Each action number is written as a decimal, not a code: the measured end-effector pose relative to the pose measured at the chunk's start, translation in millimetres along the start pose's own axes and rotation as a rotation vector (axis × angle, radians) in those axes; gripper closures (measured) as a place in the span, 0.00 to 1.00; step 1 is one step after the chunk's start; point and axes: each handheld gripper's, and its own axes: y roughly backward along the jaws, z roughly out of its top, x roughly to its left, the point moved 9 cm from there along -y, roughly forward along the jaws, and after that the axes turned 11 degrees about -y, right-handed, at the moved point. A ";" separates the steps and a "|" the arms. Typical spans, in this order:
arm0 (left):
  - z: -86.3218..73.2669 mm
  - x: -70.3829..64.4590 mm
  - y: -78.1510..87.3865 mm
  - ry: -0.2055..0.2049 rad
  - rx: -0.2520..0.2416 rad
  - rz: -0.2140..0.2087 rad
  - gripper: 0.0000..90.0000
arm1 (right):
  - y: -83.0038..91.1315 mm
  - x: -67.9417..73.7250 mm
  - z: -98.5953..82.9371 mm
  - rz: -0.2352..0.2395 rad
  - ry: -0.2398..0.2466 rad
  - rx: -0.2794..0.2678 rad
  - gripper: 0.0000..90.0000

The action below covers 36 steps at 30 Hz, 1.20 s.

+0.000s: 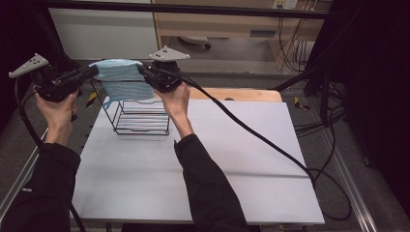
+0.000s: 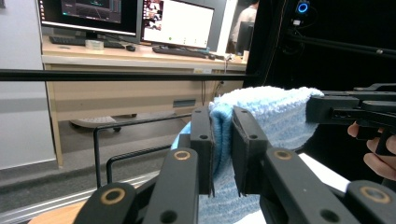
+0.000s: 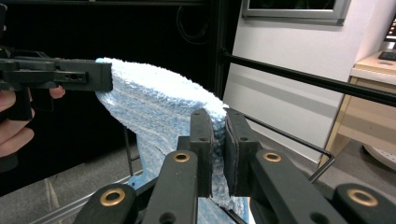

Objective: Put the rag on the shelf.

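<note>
My left gripper (image 1: 92,71) pinched one top corner of the towel (image 1: 121,82); my right gripper (image 1: 143,70) pinched the other. The towel hung between them, above the rack (image 1: 140,118).

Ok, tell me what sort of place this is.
Most likely a lab or office set up for recording. A desk with computer monitors stands behind the white table, black frame bars ring the workspace, and cables trail across the table and floor.

**What the cloth and the edges are hiding**

The blue cloth (image 1: 121,79) is covering the wire rack's (image 1: 142,118) top left rim. In both gripper views, the bottom edge is cutting off the cloth's hanging end and the jaws' bases.
</note>
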 end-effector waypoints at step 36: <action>8.2 -18.8 21.6 0.034 0.156 0.020 0.85 | 15.6 13.1 -37.3 0.081 0.102 0.139 0.92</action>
